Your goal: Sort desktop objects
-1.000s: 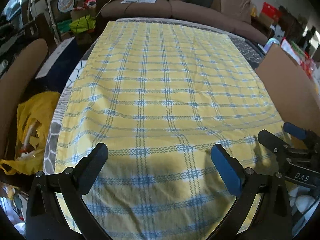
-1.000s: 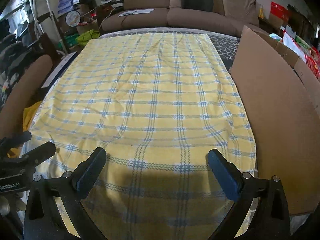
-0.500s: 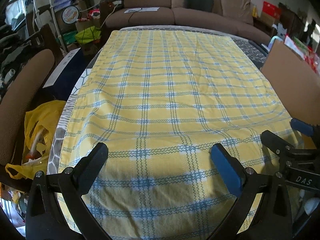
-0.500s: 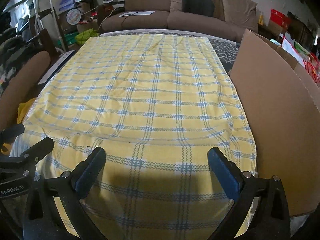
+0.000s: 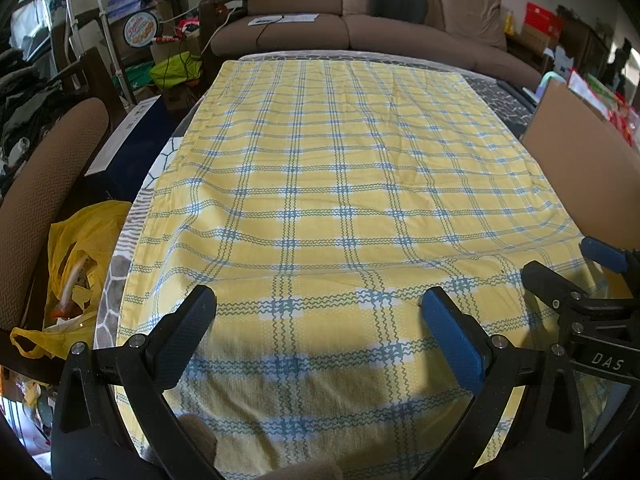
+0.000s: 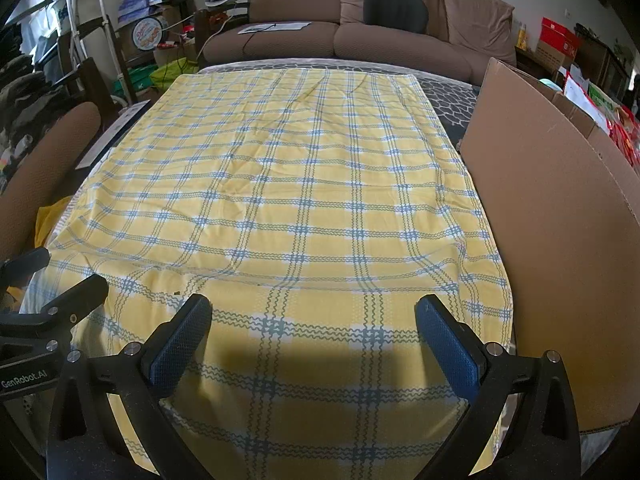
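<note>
Both grippers' jaws gape empty above the tablecloth's [image 5: 340, 184] near edge.

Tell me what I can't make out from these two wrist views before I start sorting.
- Inside of the cardboard box: both views show only its outer wall.
- Yellow bag contents: left view, crumpled plastic hides them.
- Tabletop under the checked cloth: covered in both views.
- Near table edge: behind the open left gripper and open right gripper.
- No objects to sort show on the cloth.
</note>
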Demonstrator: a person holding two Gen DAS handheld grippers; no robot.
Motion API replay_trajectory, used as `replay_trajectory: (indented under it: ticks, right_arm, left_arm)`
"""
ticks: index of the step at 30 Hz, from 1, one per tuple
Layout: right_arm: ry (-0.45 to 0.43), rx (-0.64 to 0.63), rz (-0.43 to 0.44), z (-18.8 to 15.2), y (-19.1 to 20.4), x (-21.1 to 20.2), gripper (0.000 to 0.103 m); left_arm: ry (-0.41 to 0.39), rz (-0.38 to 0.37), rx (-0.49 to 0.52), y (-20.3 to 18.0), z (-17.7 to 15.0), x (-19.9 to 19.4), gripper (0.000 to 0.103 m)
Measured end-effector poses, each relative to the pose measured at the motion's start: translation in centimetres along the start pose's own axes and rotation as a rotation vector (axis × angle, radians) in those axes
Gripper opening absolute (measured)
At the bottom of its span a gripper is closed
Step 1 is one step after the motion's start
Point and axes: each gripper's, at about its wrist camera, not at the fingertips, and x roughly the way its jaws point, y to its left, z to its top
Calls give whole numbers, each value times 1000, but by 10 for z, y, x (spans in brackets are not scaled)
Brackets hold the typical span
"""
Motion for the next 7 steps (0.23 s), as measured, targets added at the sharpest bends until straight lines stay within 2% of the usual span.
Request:
replay_trajectory:
  ticks: [7]
  right_arm:
    - [0,0,0,0,0,0,103]
  left_arm:
    - [-3,10,-2,-2,1,1,103]
